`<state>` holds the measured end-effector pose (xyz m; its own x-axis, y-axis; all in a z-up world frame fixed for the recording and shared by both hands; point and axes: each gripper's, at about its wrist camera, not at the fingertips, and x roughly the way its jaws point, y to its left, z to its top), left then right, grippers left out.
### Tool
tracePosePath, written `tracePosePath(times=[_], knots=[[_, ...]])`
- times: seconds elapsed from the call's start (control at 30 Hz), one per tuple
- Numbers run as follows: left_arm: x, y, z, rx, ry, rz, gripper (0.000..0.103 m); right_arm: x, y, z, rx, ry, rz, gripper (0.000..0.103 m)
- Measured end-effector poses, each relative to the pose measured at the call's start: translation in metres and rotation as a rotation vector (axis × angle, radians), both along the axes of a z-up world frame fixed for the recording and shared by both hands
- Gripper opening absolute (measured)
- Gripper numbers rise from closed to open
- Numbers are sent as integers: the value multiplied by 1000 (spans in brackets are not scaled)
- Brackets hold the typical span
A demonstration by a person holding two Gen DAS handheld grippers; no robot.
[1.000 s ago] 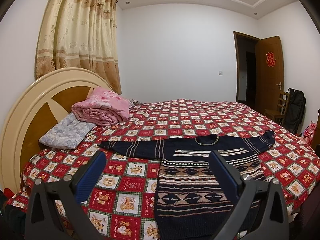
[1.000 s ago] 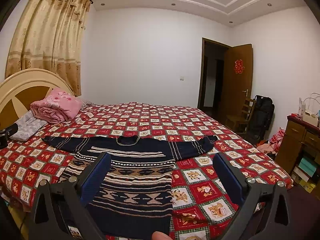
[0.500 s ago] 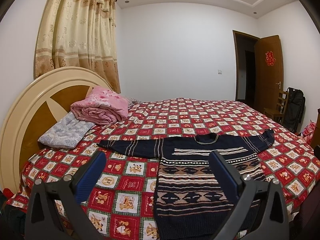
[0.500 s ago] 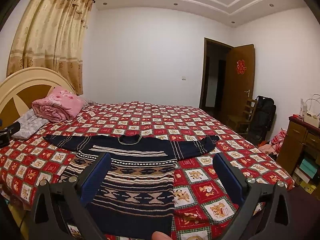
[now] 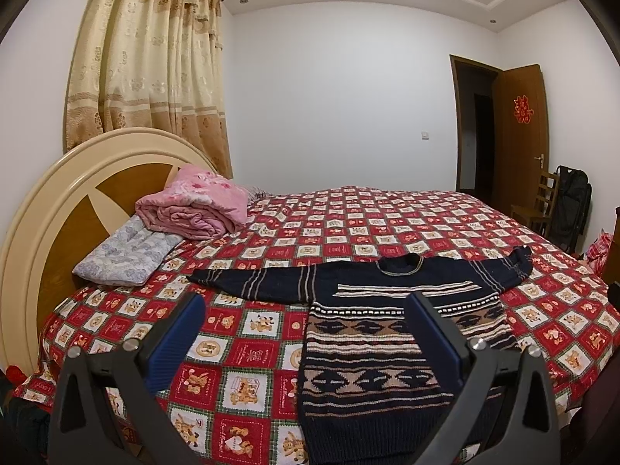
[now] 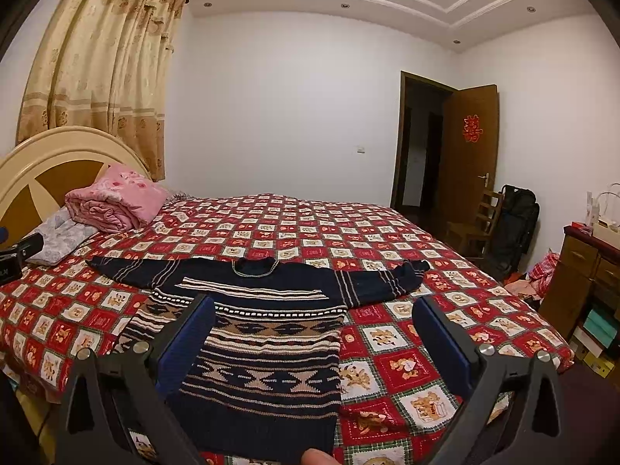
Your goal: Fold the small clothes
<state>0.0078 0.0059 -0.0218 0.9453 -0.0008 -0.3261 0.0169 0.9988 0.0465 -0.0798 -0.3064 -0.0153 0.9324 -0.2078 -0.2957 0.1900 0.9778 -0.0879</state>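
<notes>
A small dark navy knitted sweater (image 5: 372, 352) with tan and white patterned bands lies flat on the red checked bedspread (image 5: 348, 224), sleeves spread out to both sides, hem toward me. It also shows in the right wrist view (image 6: 267, 348). My left gripper (image 5: 306, 310) is open and empty, held above the bed's near edge over the sweater's left side. My right gripper (image 6: 314, 314) is open and empty, held above the sweater's lower right part. Neither touches the cloth.
A folded pink quilt (image 5: 193, 209) and a grey patterned pillow (image 5: 124, 252) lie by the round headboard (image 5: 58, 201) at the left. A chair (image 6: 476, 217), a black bag (image 6: 515, 224) and a wooden dresser (image 6: 581, 271) stand to the right of the bed.
Both views have shifted slightly, with the sweater a little lower and nearer in frame. The sweater has not moved and both grippers stay open.
</notes>
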Motion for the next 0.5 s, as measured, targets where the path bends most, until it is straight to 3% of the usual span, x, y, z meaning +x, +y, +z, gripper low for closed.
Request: tracePosePath(times=[0.27,0.5], knots=[[9,-1,-3,6,26,-5,103,5,-2,-6,3,17,20,102],[22,-6,-17,2,60,-27,103,32,-31,-30,78,62,28,102]])
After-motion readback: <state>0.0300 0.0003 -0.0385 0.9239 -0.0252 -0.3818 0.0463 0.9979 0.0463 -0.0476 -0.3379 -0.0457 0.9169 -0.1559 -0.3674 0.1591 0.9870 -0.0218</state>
